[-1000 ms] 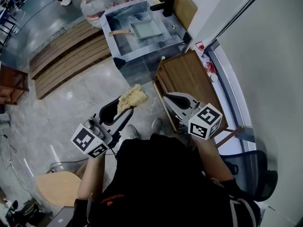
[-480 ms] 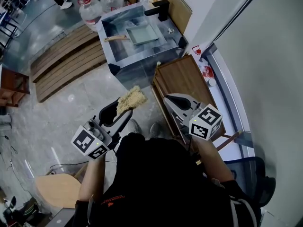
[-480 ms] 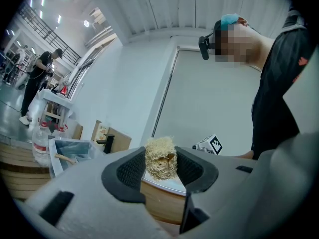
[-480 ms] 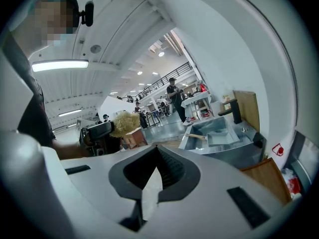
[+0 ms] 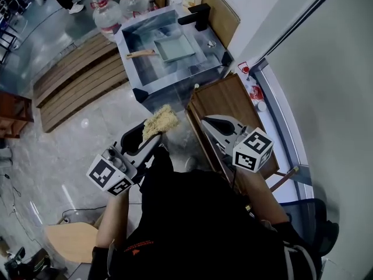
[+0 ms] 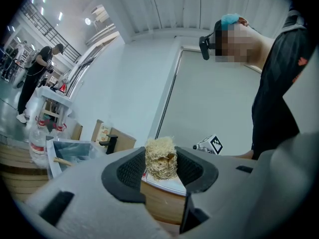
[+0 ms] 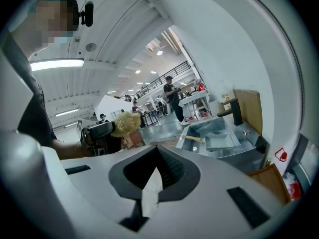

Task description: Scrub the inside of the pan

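**Scrubber clamped, pan lying in the sink**

I am holding the left hand-held gripper [image 5: 152, 132] out on my side of the sink [image 5: 135, 39], well apart from it and below its middle. It is clenching a straw-coloured, fibrous scrubber [image 5: 161, 121]. The left gripper view is showing the tuft pinched between the two dark pads [image 6: 128, 171] and sticking up above them.

Beyond the sink's far left corner, large water bottles [image 5: 108, 13] are standing on the floor.

The pan [image 5: 176, 46] is lying inside the sink, toward its right half. It is a square grey one, and its wooden handle [image 5: 140, 54] is pointing toward the sink's left wall. A black faucet [image 5: 195, 15] is standing at the sink's far right corner.

I am holding the right hand-held gripper [image 5: 205, 121] on my side of the sink as well, below its right end. In the head view it is showing over the left part of the wooden table [image 5: 230, 98], which is standing just beside the sink's near right corner. Its jaws are pressed together with nothing between them. The right gripper view is looking past the closed tips at the sink and the pan, which is lying well apart from both grippers.
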Demonstrator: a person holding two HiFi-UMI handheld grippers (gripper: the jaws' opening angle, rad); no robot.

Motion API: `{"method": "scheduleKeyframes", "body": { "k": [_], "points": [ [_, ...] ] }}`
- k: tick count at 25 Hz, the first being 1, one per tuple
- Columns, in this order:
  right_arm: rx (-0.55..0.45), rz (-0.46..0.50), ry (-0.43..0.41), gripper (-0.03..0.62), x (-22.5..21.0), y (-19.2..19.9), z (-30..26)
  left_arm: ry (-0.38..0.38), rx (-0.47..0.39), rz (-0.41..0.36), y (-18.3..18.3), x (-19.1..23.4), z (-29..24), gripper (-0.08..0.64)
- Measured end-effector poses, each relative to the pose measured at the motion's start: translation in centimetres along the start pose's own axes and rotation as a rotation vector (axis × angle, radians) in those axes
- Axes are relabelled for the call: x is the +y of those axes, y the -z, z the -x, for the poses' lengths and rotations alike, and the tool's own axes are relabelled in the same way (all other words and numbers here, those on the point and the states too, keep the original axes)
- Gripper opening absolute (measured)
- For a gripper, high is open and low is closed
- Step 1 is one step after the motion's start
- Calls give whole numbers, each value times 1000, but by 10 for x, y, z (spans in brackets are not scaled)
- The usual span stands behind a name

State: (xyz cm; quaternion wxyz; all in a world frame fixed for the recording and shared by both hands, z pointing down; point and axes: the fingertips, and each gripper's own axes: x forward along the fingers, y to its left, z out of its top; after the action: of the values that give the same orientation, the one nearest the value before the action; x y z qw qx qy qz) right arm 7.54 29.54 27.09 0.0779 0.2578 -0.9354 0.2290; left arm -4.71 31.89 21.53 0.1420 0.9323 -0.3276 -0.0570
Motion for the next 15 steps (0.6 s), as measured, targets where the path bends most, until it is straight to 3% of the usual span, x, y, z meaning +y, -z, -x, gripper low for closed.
{"method": "scheduleKeyframes", "body": {
  "k": [15],
  "points": [
    [23,-76,118,5,-69,-55,-161,84,49,18,-37,199,-20,179]
  ]
}}
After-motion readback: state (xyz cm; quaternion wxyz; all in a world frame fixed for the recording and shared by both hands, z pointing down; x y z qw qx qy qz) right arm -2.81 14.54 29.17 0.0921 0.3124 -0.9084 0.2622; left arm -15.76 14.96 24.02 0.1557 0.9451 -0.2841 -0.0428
